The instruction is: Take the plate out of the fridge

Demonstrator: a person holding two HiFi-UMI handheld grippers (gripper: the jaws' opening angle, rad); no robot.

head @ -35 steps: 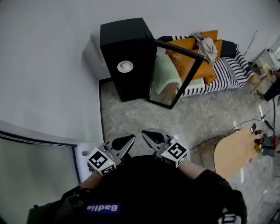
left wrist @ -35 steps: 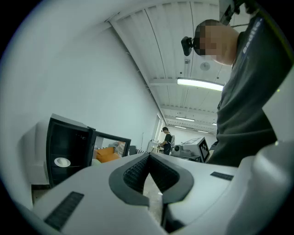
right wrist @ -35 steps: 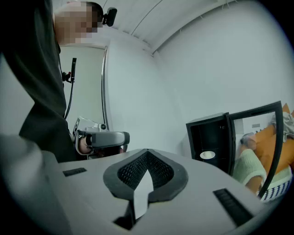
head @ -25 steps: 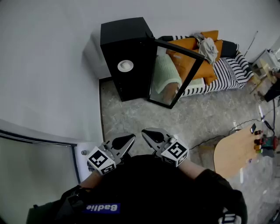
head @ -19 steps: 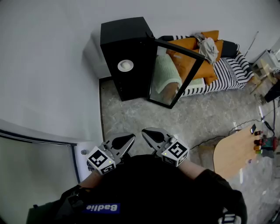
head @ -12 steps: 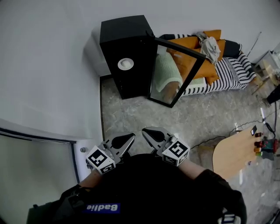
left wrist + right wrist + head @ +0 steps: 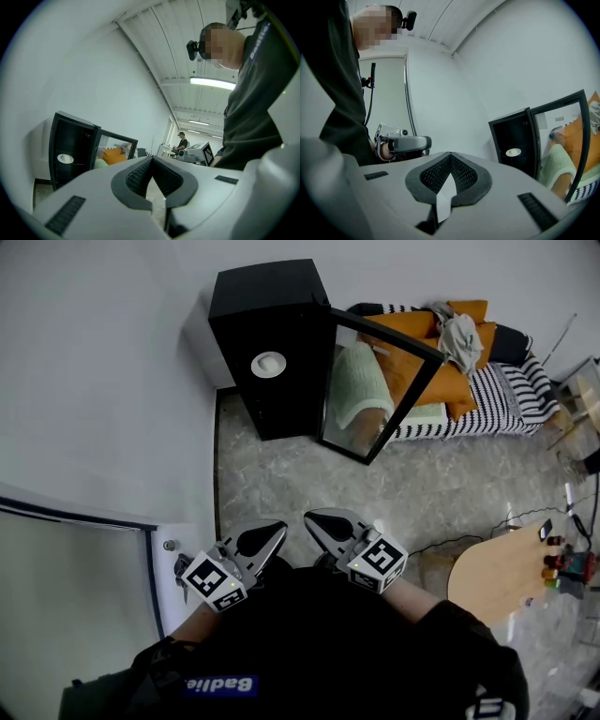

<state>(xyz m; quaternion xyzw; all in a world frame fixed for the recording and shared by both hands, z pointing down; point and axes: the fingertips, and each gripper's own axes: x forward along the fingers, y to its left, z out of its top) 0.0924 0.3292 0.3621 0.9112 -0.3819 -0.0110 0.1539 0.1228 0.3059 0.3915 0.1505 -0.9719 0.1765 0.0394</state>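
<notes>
Black and boxy, the fridge [image 7: 267, 324] stands against the wall across the speckled floor [image 7: 281, 474] in the head view. Its glass door [image 7: 375, 390] is swung wide open beside a striped sofa [image 7: 487, 381], and the white plate [image 7: 268, 363] lies on a shelf inside, well apart from both hands. The left tongs [image 7: 274, 529] and right tongs [image 7: 314, 519] are held low and close to the person's body, side by side, tips aimed toward the fridge. In the left gripper view the left tongs [image 7: 151, 161] are pressed together at the tip with nothing between the ribbed pads. The fridge [image 7: 70, 150] shows small beyond them, with the plate [image 7: 65, 159] a pale disc in its dark interior. In the right gripper view the right tongs [image 7: 450, 157] are likewise pressed together and empty. The fridge [image 7: 513, 136] is off to the right, the plate [image 7: 513, 152] is on its shelf and the door [image 7: 562, 140] is out of the way. As I judge it, the task has barely begun: the door is already open, but the walk up, the spreading of the tongs, the grip and the lift out are all left.
</notes>
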